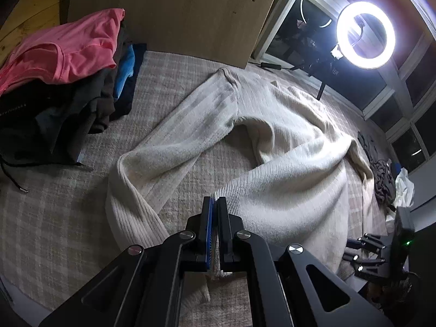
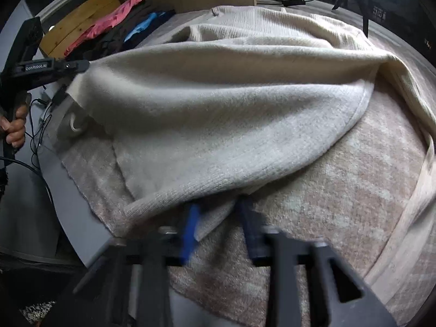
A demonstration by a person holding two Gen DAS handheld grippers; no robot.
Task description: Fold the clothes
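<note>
A cream ribbed sweater [image 1: 286,169] lies spread on a plaid blanket [image 1: 54,218], with one long sleeve [image 1: 169,136] stretched out to the left. My left gripper [image 1: 214,200] is shut on the sweater's hem. The right wrist view shows it too, as the left gripper [image 2: 81,65] lifting a corner of the sweater [image 2: 218,109] at the left. My right gripper [image 2: 218,212] is blurred. Its fingers [image 2: 190,226] stand apart, with the near hem corner hanging between them. I cannot see the pads pressing on the cloth.
A pile of folded clothes, pink top [image 1: 68,49] over dark garments, sits at the back left against a wooden panel [image 1: 177,13]. A ring light [image 1: 365,35] glares at the right. Crumpled dark clothes [image 1: 381,174] lie at the blanket's right edge. A hand [image 2: 15,128] grips the left handle.
</note>
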